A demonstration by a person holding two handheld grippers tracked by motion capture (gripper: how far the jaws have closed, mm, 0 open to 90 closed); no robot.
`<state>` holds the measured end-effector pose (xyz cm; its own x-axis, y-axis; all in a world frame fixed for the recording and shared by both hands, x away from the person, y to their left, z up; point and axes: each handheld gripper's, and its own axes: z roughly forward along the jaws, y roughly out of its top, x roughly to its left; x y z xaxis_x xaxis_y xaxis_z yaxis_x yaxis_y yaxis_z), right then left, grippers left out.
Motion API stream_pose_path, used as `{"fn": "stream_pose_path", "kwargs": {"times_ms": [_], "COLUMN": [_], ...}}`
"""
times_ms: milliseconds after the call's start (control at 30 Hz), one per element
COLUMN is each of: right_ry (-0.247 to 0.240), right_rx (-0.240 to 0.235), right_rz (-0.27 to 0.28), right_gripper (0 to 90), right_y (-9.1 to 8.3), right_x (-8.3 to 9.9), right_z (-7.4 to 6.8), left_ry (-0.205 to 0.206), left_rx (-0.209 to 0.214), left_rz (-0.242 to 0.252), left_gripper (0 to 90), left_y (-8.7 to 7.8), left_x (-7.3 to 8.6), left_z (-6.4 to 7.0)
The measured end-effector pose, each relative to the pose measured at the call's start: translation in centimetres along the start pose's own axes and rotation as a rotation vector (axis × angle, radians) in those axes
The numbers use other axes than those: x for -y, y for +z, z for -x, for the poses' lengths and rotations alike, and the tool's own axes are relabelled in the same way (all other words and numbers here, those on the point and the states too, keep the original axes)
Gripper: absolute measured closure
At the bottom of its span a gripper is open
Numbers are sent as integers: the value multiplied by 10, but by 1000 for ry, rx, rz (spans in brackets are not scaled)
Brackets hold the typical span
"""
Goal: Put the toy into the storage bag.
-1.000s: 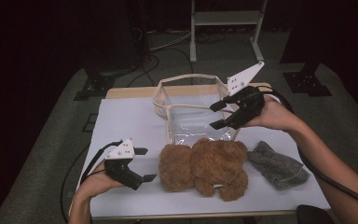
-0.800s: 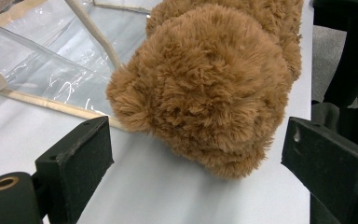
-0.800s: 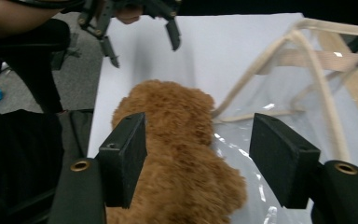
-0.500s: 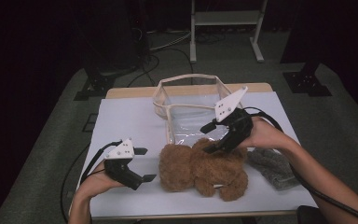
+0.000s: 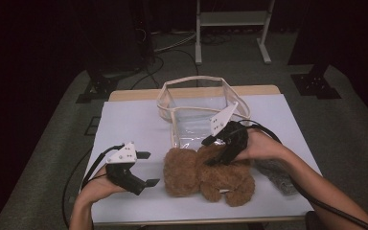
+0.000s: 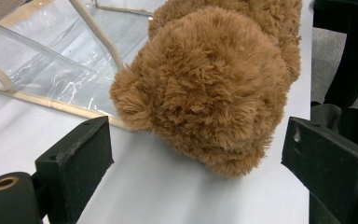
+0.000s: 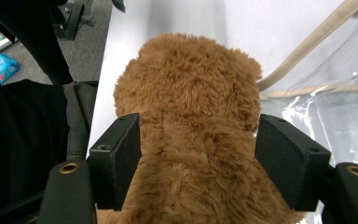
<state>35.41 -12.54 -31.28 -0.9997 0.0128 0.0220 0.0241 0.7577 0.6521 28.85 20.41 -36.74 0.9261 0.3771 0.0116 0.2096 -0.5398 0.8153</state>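
- A brown teddy bear [image 5: 208, 175] of thick, shaggy plush lies on its side on the white table [image 5: 129, 120], near the front edge, its round head toward the person's left.
- The right gripper [image 5: 216, 151] sits low over the bear's middle; in the right gripper view its two blocky black jaws stand apart on either side of the toy's neck [image 7: 193, 154], fur pressing up against the inner faces (whether they squeeze it yet cannot be told).
- The left gripper [image 5: 146, 168] hovers just beside the bear's head, jaws spread wide and holding nothing; in the left gripper view the fuzzy, ball-shaped head [image 6: 205, 88] lies between and beyond the matte black jaws, apart from both.
- A clear plastic bag [image 5: 196, 112] with cream fabric trim and a thin strap stands open behind the bear, its glossy, creased wall [image 6: 51, 65] close to the toy's head.
- A grey knitted cloth [image 5: 278, 175], nubby in texture, lies crumpled at the bear's far end, partly under the person's right forearm.
- A flat grey three-cornered plate tops each gripper, and a black cable trails from each.
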Motion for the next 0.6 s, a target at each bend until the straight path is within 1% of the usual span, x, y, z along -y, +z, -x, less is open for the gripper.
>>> {"fn": "stream_pose_path", "kwargs": {"times_ms": [133, 200, 267, 367, 500, 600], "right_ry": [8, 15, 12, 22, 28, 46], "right_rx": [-1, -2, 0, 2, 13, 22], "right_rz": [-25, -33, -41, -59, -54, -43], "right_gripper": [290, 287, 281, 263, 253, 252], "right_y": [8, 11, 13, 18, 20, 19], "right_x": [3, 5, 7, 11, 18, 23], "right_z": [1, 1, 0, -3, -5, -7], "left_ry": [-3, -1, -5, -1, -4, -4], "left_rx": [1, 4, 7, 9, 8, 12], "left_rz": [6, -1, -4, -4, 0, -1], "left_gripper": [75, 75, 75, 75, 75, 75], "left_y": [0, -1, 0, -1, -2, -1], "left_x": [1, 1, 2, 2, 1, 2], "left_z": [0, -1, 0, -1, 0, 0]}}
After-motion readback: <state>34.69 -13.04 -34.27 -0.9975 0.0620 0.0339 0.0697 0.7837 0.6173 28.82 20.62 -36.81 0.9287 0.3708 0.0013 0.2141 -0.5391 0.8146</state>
